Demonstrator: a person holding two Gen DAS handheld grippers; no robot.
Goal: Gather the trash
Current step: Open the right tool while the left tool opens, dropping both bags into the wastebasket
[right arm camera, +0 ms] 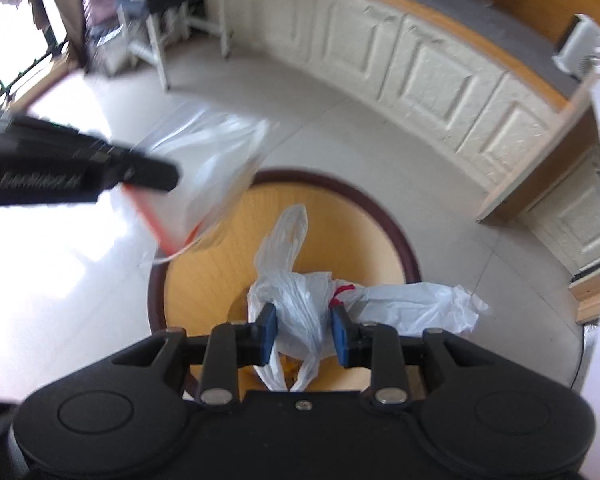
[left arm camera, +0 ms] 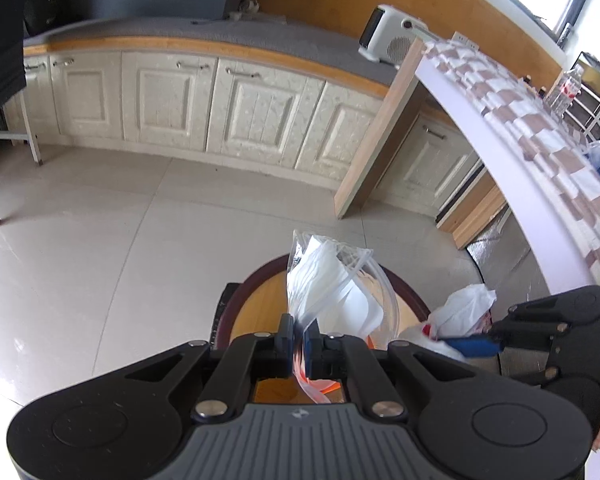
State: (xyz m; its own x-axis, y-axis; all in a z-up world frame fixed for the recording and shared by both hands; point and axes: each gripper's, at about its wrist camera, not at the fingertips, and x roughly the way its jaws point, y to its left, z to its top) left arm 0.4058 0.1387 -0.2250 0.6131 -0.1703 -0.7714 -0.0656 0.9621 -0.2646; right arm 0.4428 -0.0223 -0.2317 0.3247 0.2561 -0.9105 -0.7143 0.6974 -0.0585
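Note:
My left gripper [left arm camera: 299, 328] is shut on the top of a clear zip bag [left arm camera: 332, 288] with an orange seal strip and white paper inside. The bag hangs over a round bin [left arm camera: 252, 300] that has a dark brown rim and a yellow inside. In the right wrist view my right gripper [right arm camera: 305, 328] is shut on a crumpled white plastic bag [right arm camera: 412, 304] with a red bit on it, held above the bin [right arm camera: 380, 208]. The left gripper [right arm camera: 160, 176] and its clear bag [right arm camera: 216, 160] show blurred at upper left. The right gripper [left arm camera: 476, 344] and white bag [left arm camera: 464, 308] are just right of the bin.
Cream cabinets [left arm camera: 256, 112] under a grey counter line the far wall. A table with a checkered cloth [left arm camera: 540, 132] curves along the right, bearing a water bottle [left arm camera: 564, 88]. A white heater [left arm camera: 392, 36] stands on the counter. Pale floor tiles [left arm camera: 100, 240] spread to the left of the bin.

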